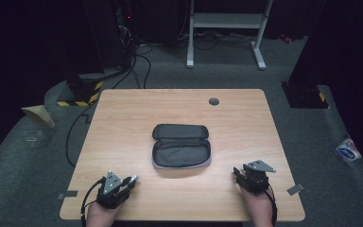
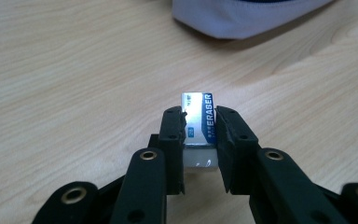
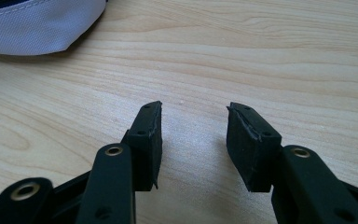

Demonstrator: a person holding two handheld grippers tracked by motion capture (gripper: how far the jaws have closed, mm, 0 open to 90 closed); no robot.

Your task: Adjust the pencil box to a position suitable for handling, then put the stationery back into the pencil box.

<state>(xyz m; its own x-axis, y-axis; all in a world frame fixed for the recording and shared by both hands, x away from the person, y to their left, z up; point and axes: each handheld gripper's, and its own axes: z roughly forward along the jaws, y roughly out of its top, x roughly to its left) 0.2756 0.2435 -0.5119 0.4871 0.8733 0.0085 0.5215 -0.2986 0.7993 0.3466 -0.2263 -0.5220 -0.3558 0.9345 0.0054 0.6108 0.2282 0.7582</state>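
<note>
- The eraser (image 2: 199, 125) is a small white block in a blue and silver paper sleeve, with "ERASER" printed along the sleeve in white letters.
- Its bare white end shows below the sleeve, low between your left gripper's (image 2: 199, 122) jaws.
- Your left jaws clamp the eraser from both sides; the pads press on the sleeve's long faces and the printed end sticks out past the fingertips (image 2: 173, 122).
- In the high view your left gripper (image 1: 133, 178) sits near the table's (image 1: 123, 109) front left corner, left of and nearer to you than the case (image 1: 181, 145), with the eraser at its tip.
- The case lies open and flat in the table's middle, dark inside with a pale grey rim; from your left gripper its edge (image 2: 242, 18) lies beyond the eraser, apart from it.
- Your right gripper (image 3: 193, 122) holds its jaws partly apart with bare tabletop between them.
- That gripper (image 1: 236, 173) rests right of the case, near the front right corner.
</note>
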